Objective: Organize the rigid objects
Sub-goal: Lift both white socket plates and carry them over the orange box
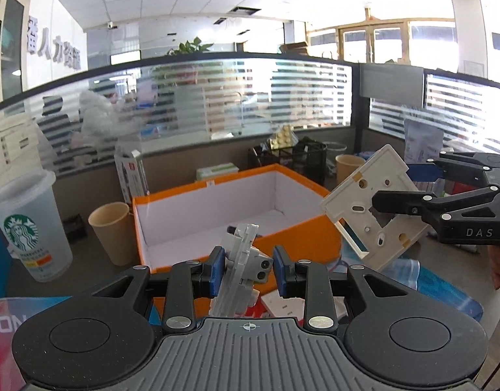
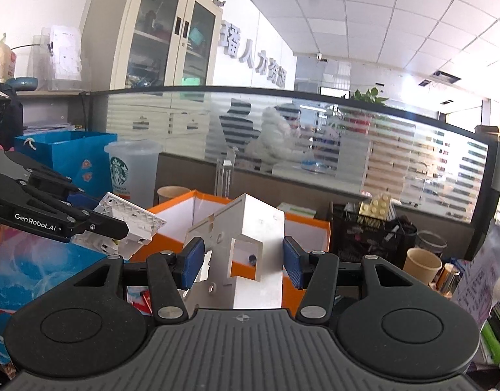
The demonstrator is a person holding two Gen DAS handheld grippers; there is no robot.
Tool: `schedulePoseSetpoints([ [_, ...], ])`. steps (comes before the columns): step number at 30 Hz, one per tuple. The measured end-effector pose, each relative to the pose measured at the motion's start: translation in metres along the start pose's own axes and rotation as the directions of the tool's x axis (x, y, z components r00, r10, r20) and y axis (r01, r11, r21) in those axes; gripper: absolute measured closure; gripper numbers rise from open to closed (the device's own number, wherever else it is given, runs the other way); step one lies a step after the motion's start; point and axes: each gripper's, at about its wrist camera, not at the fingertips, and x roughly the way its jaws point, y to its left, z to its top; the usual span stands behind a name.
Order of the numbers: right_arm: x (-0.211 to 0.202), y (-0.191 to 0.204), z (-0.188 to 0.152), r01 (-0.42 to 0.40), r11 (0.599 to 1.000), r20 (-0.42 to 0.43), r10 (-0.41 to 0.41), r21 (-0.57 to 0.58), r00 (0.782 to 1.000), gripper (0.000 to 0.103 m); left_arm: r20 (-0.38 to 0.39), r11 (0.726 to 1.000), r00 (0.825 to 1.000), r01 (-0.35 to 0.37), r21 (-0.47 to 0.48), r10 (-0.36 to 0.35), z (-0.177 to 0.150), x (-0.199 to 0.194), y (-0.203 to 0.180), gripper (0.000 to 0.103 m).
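The left gripper is clamped on a white switch module, its blue pads pressing the part's two sides, so the module stands on edge between the fingers with its clear faceplate turned sideways. Taking the orange box as the landmark, this module hangs just before the box's near wall, above the counter and not inside the box. The right gripper grips a cream wall-mount box, its pads set against the part's left flange and right wall; the part sits tilted, its open square cut-out facing the camera. In the left wrist view this same part appears off the orange box's right corner, held up in the air and slanted, clear of the rim. The orange box itself is open, its white lining showing, with one small dark item on its floor near the front wall. A paper cup stands just beside the box's left wall, and a Starbucks cup farther left of that.
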Motion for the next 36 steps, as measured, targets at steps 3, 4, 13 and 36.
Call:
schedulePoseSetpoints([
  [3, 0.0, 0.001, 0.006, -0.002, 1.0, 0.014, 0.003, -0.006, 1.0, 0.054, 0.022, 1.0, 1.0, -0.006, -0.006, 0.006, 0.005, -0.005, 0.002, 0.073],
  [4, 0.0, 0.002, 0.008, -0.003, 1.0, 0.016, 0.003, -0.008, 1.0, 0.054, 0.028, 1.0, 1.0, -0.006, -0.009, 0.007, 0.007, -0.007, 0.003, 0.073],
  [13, 0.007, -0.002, 0.019, 0.001, 1.0, 0.036, 0.0, -0.001, 0.999, 0.054, 0.066, 1.0, 0.997, -0.023, -0.021, 0.024, 0.026, -0.01, 0.012, 0.073],
  [36, 0.044, -0.014, 0.041, -0.002, 1.0, 0.045, 0.001, 0.023, 0.999, 0.054, 0.087, 0.998, 0.995, -0.036, -0.053, 0.04, 0.059, 0.022, 0.038, 0.073],
])
